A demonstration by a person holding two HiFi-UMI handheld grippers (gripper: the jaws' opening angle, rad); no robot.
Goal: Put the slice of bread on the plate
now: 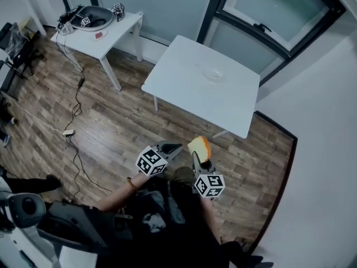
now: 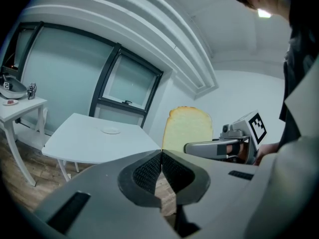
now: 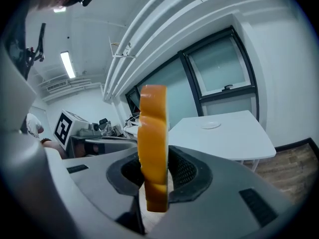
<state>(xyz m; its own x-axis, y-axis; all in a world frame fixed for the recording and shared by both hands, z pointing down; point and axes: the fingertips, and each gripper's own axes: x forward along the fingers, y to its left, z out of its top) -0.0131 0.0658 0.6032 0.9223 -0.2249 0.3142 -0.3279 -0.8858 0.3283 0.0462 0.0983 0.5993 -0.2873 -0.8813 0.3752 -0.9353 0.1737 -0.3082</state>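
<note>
**A:** Where was the slice of bread [image 3: 153, 143]?

**B:** It stood upright in the right gripper [image 1: 196, 156], whose pads pressed on its two flat faces. That gripper's own view showed the slice edge-on, with the orange crust filling the middle of the frame. In the head view it sat just below centre, over the wooden floor [image 1: 111, 127].

**A:** And the plate?

**B:** The plate [image 1: 213, 74] lay on the white table [image 1: 184, 91], a little right of centre in the upper half of the head view. It was well apart from the bread.

**A:** What about the other claw?

**B:** The left gripper [image 2: 161, 156] had its jaws together, the ribbed pads meeting tip to tip. In the head view it was just left of the right one, and both pointed up the frame toward the table. In the left gripper view the bread's pale face showed right of centre, beyond the closed tips.

**A:** Anything else in the room?

**B:** A small table [image 1: 114, 35] stood in the upper left of the head view.
</note>
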